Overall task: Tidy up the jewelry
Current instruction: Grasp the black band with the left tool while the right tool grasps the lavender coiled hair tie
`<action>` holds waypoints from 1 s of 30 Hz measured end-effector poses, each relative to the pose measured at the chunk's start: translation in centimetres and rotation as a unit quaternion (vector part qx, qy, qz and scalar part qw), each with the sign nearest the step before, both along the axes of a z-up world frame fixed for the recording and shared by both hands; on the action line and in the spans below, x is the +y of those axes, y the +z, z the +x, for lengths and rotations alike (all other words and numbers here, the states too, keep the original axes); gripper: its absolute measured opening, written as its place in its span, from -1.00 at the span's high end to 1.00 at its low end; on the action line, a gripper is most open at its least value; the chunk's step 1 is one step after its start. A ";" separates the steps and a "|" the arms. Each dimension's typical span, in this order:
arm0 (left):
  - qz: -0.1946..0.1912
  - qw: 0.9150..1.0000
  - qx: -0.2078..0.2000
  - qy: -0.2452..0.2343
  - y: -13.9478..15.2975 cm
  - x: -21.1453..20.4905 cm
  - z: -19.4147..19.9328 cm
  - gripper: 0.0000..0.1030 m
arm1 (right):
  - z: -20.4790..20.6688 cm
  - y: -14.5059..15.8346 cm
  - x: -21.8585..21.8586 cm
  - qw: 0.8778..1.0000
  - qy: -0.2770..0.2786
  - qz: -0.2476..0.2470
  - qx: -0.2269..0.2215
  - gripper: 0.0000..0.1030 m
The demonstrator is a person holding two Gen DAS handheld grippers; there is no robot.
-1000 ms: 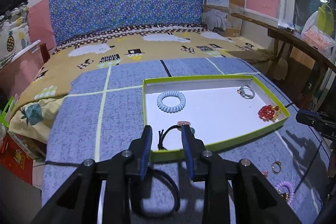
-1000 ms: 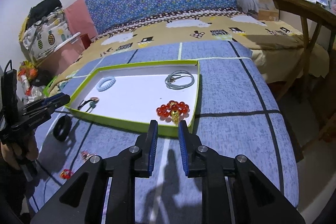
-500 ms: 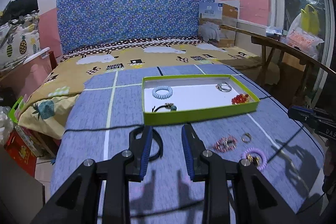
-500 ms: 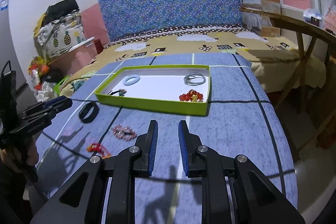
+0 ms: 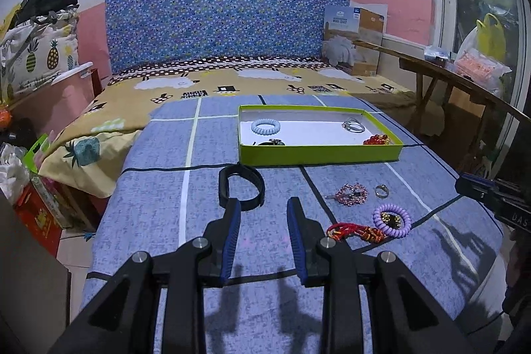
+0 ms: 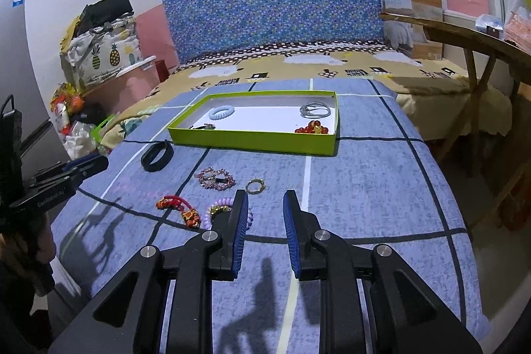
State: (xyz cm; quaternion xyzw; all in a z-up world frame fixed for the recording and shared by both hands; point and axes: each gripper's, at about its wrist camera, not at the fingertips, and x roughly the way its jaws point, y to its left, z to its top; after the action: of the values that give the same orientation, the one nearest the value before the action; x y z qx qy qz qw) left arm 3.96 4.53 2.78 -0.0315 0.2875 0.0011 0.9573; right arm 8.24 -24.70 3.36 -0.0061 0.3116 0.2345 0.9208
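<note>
My left gripper (image 5: 260,208) hangs empty, jaws apart; the black band (image 5: 241,186) lies flat just ahead-left, nearer it than my right gripper (image 6: 265,204), also empty and parted.

Bare blue bedspread (image 6: 365,181) right of loose jewellery, green tray (image 6: 252,140) walls ahead, wooden table (image 6: 464,35) crowding right edge

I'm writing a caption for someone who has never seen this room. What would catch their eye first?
Probably the green box on the blue checked bedspread, holding a pale blue hair tie and red beads. Next, the loose pieces in front of it: a black band, a pink bracelet, a ring. Behind everything stands the blue dotted headboard.
</note>
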 end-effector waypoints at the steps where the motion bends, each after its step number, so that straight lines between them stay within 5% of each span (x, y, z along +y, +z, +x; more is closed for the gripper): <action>1: 0.001 1.000 -0.001 -0.001 0.0 -0.1 -0.1 0.41 | -0.1 0.0 0.0 1.000 0.001 0.000 -0.001 0.57; 30: -0.002 0.998 0.057 0.032 -2.4 2.3 5.0 0.41 | 2.6 -1.9 3.0 0.998 0.042 -0.016 0.037 0.56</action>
State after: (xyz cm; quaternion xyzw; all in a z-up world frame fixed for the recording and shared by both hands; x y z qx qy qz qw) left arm 8.98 6.83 0.42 -0.0428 0.3401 0.0326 0.9388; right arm 10.85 -21.72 1.42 -0.0251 0.3484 0.2683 0.8978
